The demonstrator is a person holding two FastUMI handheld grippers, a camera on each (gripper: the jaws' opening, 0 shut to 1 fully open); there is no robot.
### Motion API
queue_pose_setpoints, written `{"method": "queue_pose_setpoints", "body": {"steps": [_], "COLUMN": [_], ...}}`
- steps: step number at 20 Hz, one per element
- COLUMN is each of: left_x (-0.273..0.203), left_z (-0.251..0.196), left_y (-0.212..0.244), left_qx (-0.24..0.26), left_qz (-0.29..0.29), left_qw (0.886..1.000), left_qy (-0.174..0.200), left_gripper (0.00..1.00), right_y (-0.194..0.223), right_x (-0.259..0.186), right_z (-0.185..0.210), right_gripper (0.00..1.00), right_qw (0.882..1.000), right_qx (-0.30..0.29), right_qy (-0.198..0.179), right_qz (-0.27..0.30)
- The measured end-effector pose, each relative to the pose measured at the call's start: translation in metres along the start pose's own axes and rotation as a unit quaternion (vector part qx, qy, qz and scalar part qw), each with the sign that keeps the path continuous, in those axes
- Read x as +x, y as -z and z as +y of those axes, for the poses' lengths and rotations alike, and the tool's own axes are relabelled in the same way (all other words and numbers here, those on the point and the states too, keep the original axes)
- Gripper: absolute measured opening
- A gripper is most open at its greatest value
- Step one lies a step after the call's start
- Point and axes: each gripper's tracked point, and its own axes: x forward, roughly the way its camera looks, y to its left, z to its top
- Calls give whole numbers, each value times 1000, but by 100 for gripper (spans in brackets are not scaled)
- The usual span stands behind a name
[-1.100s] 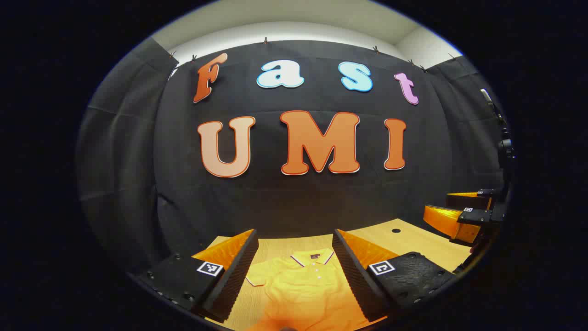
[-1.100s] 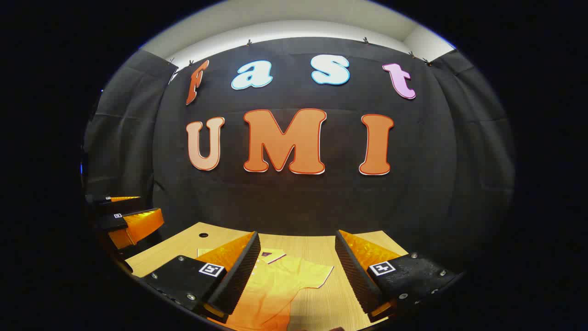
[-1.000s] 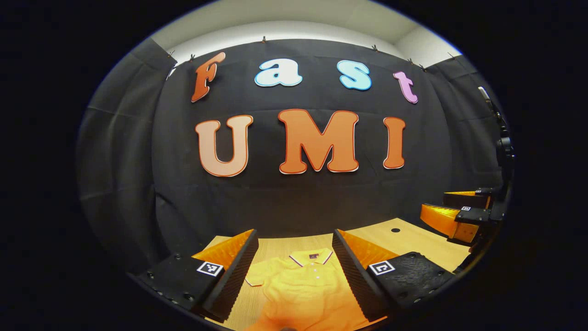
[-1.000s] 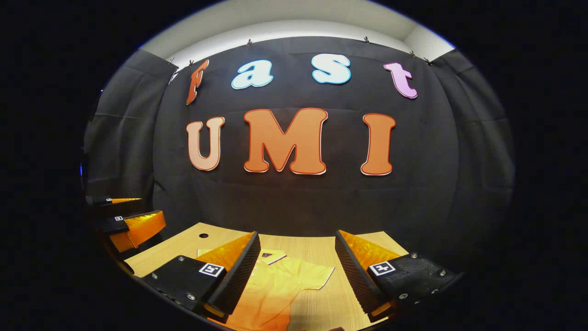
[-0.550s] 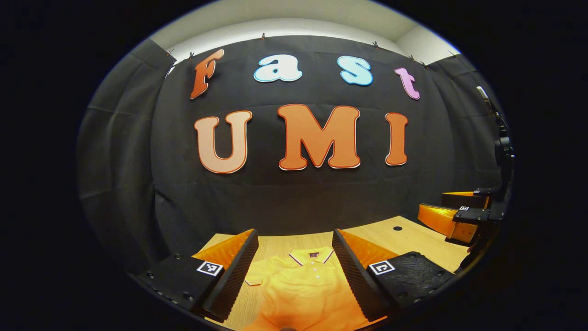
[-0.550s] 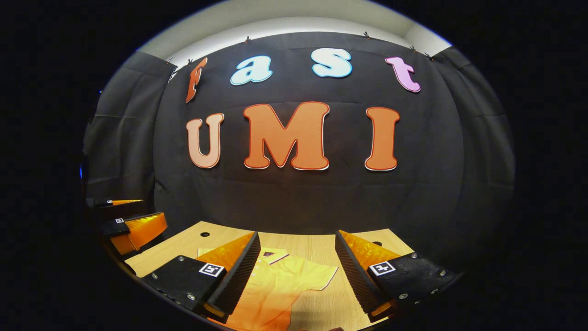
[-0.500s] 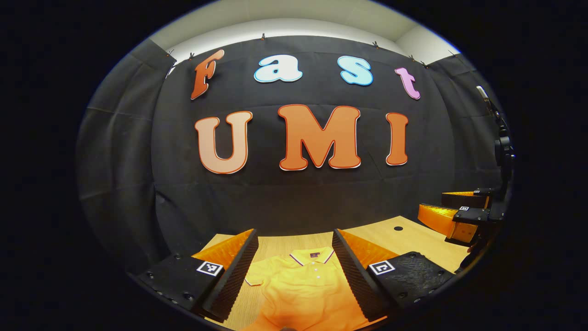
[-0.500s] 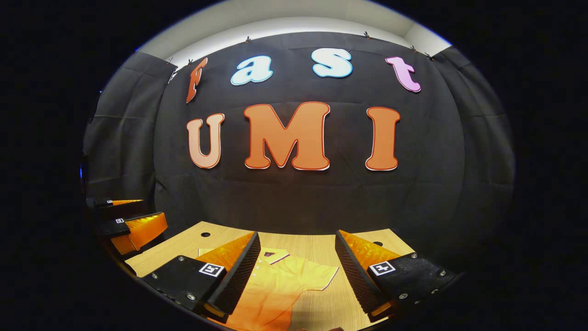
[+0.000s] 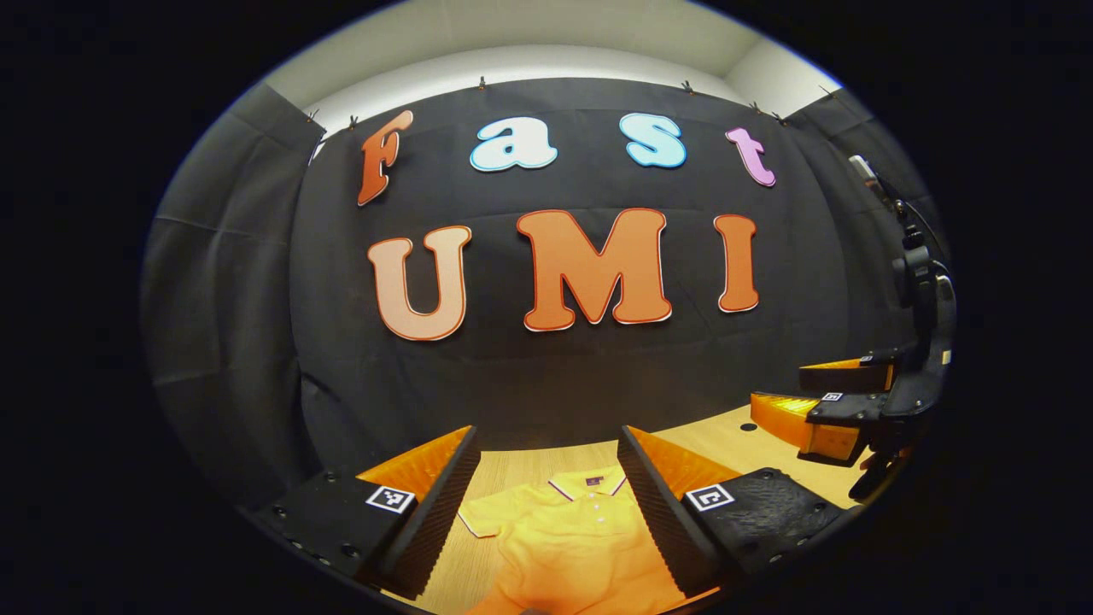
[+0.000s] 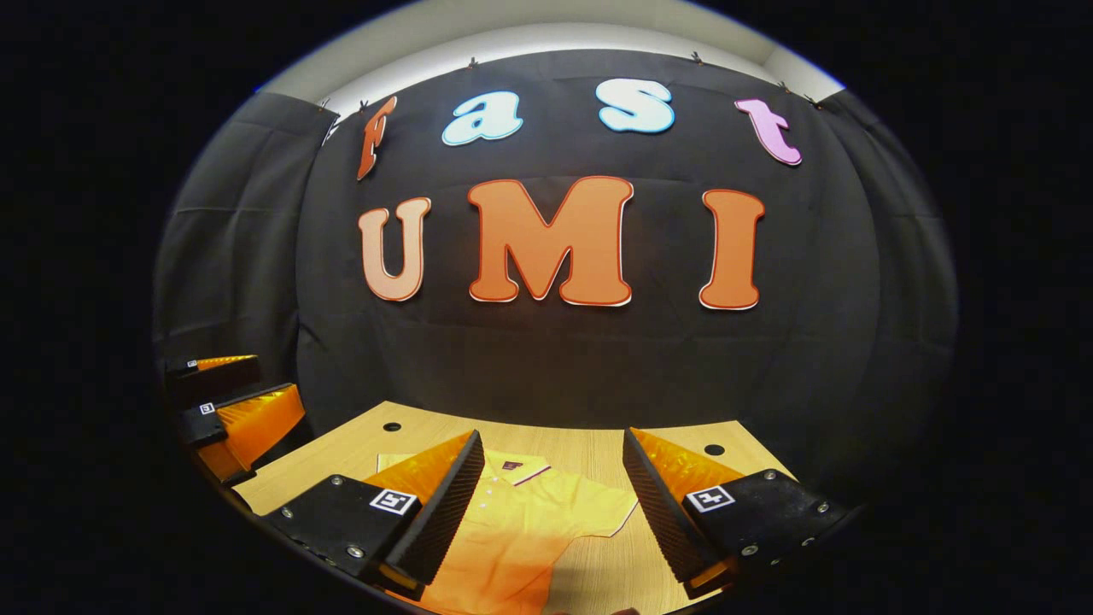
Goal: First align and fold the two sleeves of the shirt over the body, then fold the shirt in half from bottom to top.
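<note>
1. We see the yellow shirt [image 9: 570, 534] lying flat on the wooden table [image 10: 589, 457], with its collar [image 9: 589, 489] at the far end, close to the black wall. We think it lies face up and spread out like this so the sleeves are easy to reach.

2. In the left gripper view the left sleeve [image 9: 480, 519] sticks out to the side. In the right gripper view the right sleeve [image 10: 604, 515] sticks out too. So we think no fold is done yet, and the sleeves come first.

3. Our left gripper [image 9: 546, 500] hangs above the near part of the shirt. Its two fingers stand wide apart with nothing between them, and the shirt shows in the gap.

4. Our right gripper [image 10: 553, 504] is spread wide too, with nothing in it. It hangs above the right side of the shirt, with the right sleeve in its gap.

5. Both grippers point forward at the far wall and tip down only a little. We think they are held up like this to get ready to come down on the sleeves.

6. Each gripper also shows far off in the other's view, out at the side. Those far shapes are small and dark, so we cannot say much about them.

7. The near hem of the shirt is cut off at the bottom, so we cannot tell how it lies.
</note>
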Motion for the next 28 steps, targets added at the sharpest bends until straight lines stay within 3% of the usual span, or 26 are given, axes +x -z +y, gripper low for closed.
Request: {"method": "queue_pose_setpoints", "body": {"steps": [9, 16, 22, 28], "left_x": [-15, -22, -28, -43], "left_z": [11, 33, 44, 52], "left_y": [-1, 10, 21, 38], "left_qx": [21, 26, 31, 31], "left_qz": [5, 30, 54, 87], "left_qw": [999, 995, 990, 982], "left_qy": [-40, -93, -129, -165], "left_gripper": [99, 99, 99, 99], "right_y": [36, 94, 158, 198], "right_x": [40, 84, 111, 133], "right_z": [-28, -60, -90, -101], "right_gripper": [99, 99, 99, 99], "right_qw": [999, 989, 966, 942], "right_qx": [0, 16, 23, 31], "right_qy": [-2, 10, 19, 15], "right_qz": [53, 143, 257, 333]}}
